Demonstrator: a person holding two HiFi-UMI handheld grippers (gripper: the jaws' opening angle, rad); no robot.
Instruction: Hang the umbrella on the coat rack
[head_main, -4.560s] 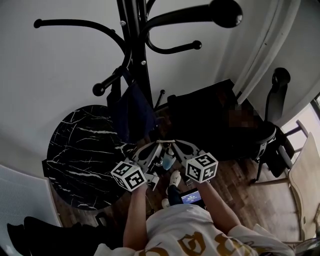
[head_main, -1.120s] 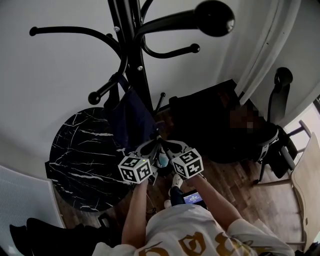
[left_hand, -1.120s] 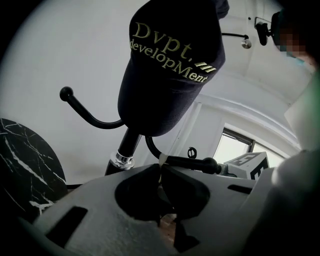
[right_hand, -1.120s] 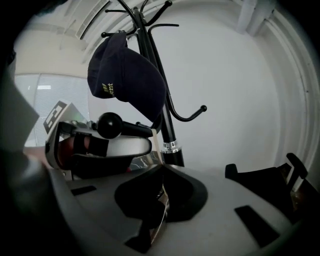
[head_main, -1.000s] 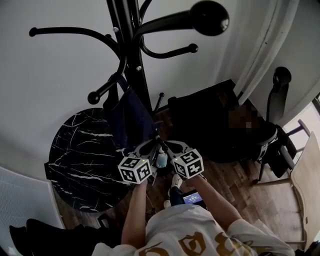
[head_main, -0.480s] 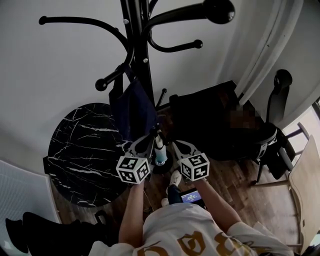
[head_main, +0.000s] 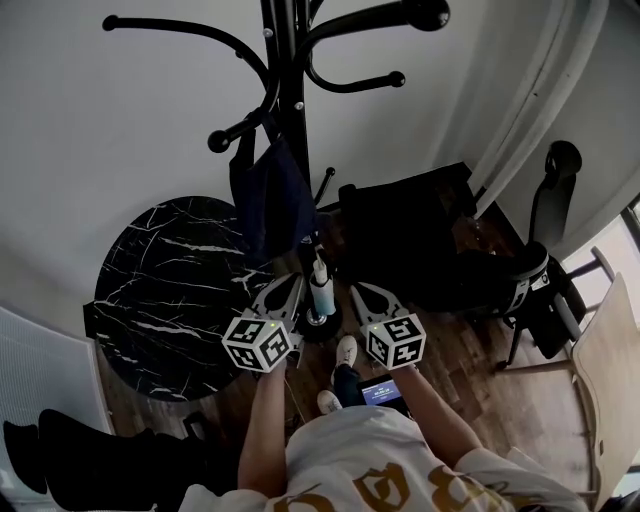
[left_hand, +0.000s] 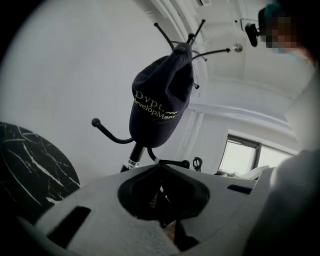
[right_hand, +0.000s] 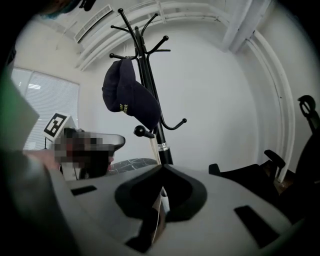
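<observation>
Umbrella (head_main: 320, 287) held upright, low beside coat rack (head_main: 292, 120) pole, not yet hung. Left tool (left_hand: 160, 167) and right tool (right_hand: 162, 170) each clamped shut on thin part of it, likely for 2-sided control during lift to free hook (head_main: 395, 79). Cap (head_main: 268, 195) occupies 1 hook.

Upper hooks (head_main: 385, 14) on the coat rack (head_main: 290, 120) are bare, open wall around them. Lower left hook's taken by a cap (head_main: 268, 195). Marble table (head_main: 160, 290) crowds the left, black armchair (head_main: 410, 230) the right.
</observation>
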